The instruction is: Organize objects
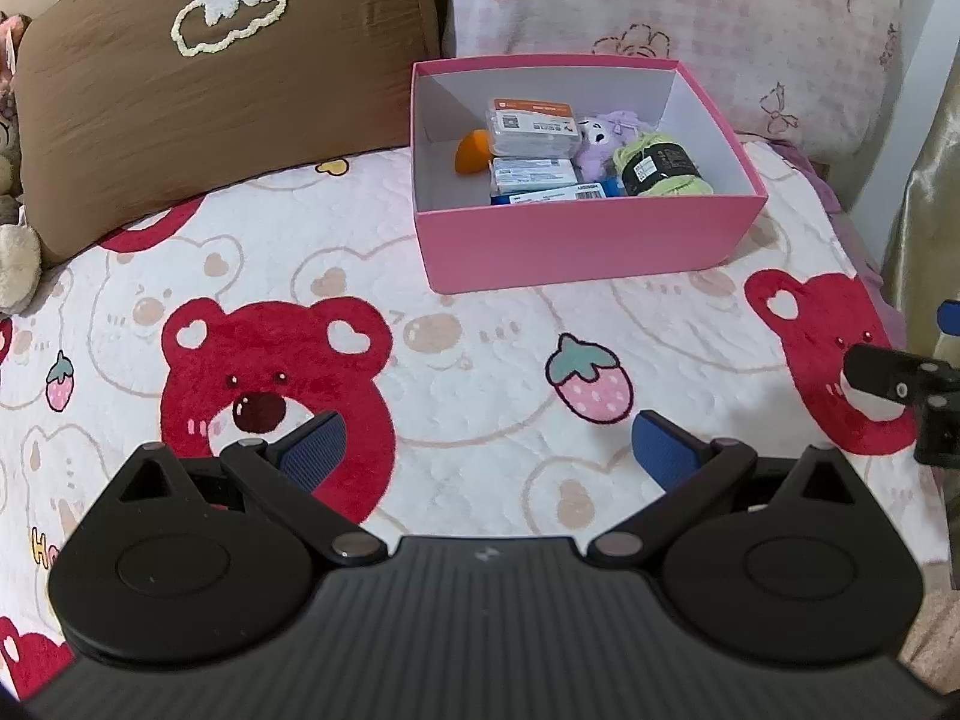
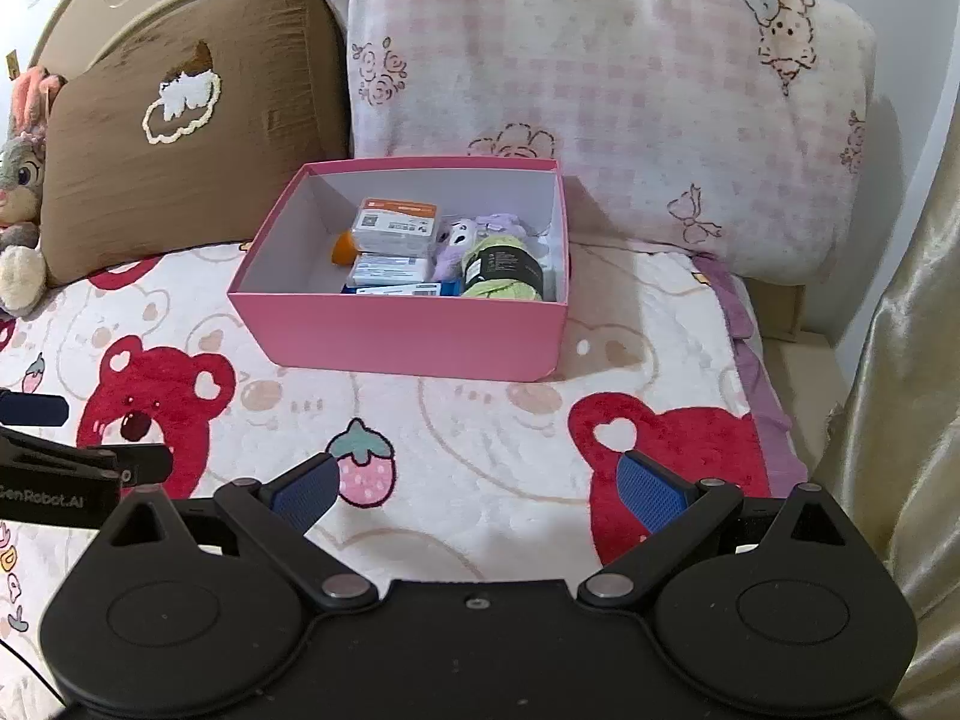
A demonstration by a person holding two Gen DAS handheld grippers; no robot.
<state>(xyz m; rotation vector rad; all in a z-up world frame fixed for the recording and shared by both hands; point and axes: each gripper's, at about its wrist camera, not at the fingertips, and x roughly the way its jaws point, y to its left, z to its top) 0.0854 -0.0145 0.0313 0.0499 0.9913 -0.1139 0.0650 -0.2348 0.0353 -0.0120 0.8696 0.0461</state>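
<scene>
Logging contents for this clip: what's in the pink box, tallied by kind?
Inside the pink box:
Flat packaged boxes: 3
Purple plush toy: 1
Green yarn skein: 1
Orange item, partly hidden: 1
Total: 6

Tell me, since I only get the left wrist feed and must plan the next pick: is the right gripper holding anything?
Observer: No. The right gripper is open, with nothing between its blue pads; only the bear blanket shows under it.
Operator: Good. Is anything lying outside the pink box that I might be missing at my left edge?
Observer: Yes. A grey rabbit plush with pink ears sits at the left end of the brown pillow, well apart from the pink box.
</scene>
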